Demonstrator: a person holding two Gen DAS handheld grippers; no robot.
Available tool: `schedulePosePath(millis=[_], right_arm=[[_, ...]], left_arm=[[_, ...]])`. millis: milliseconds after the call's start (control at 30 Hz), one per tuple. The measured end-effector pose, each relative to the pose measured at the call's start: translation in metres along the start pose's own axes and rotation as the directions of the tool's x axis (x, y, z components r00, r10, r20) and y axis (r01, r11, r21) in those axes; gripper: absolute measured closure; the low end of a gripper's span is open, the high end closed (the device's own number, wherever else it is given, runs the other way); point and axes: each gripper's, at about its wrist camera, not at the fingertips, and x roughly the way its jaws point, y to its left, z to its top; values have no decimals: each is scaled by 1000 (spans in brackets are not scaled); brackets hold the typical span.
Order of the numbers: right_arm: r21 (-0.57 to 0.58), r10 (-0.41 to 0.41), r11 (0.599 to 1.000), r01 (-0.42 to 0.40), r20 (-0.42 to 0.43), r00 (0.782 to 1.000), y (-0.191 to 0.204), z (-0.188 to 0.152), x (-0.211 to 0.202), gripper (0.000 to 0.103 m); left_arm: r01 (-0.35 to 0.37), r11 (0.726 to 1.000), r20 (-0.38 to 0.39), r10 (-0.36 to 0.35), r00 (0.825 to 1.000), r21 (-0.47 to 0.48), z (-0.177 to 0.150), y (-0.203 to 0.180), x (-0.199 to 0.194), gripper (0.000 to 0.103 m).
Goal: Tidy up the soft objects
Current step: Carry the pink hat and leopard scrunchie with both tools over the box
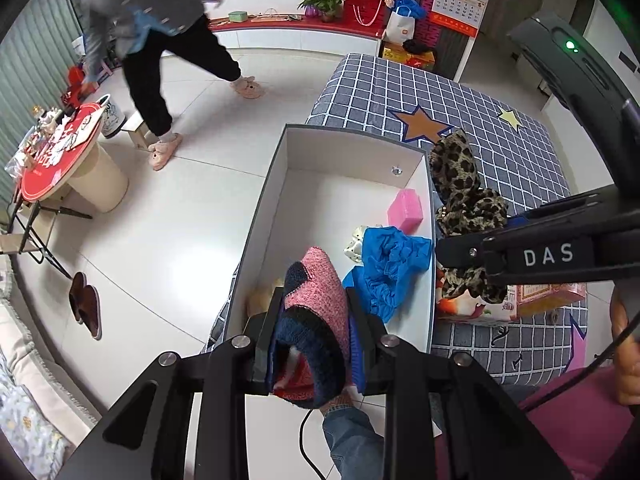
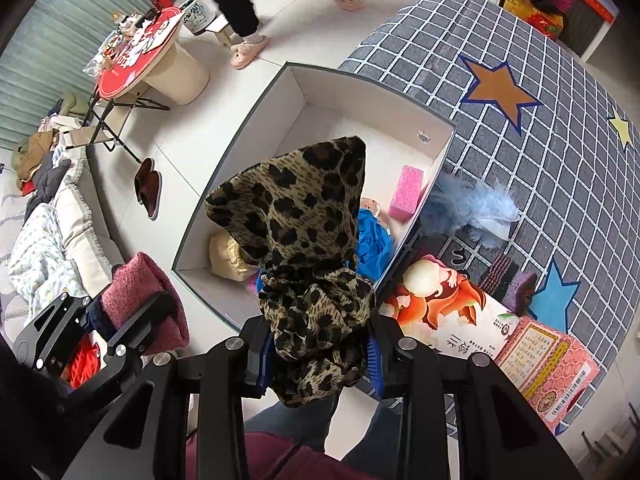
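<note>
My left gripper (image 1: 314,320) is shut on a pink and navy knitted piece (image 1: 316,300), held over the near end of the white box (image 1: 280,184). My right gripper (image 2: 320,340) is shut on a leopard-print cloth (image 2: 296,208), held above the same box (image 2: 256,104). The leopard cloth also shows in the left wrist view (image 1: 460,184), at the box's right wall. Inside the box lie a pink sponge (image 1: 406,208), a blue cloth (image 1: 394,264), a spotted white item (image 1: 354,246) and a cream soft item (image 2: 224,254).
The box sits beside a grey checked mat (image 2: 540,128) with stars. On the mat lie a light-blue fluffy item (image 2: 472,208), a purple knit piece (image 2: 508,276) and printed cartons (image 2: 548,360). A person (image 1: 160,40) walks on the tiled floor. A red round table (image 1: 60,148) and slippers (image 1: 86,304) stand left.
</note>
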Motion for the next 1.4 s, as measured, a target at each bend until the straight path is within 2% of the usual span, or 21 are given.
schedulePosePath(millis=[233,1400], right_arm=[[-19,-8,1000,7,-13,1000,5,1,4,67],[-5,-2,1000,2,-34,999,2,5,10,67]], left_arm=[[4,1000,-11,-4,1000,-28,-1,5,3,73],[21,999,-42,-23,999,-37,3,10,12,73]])
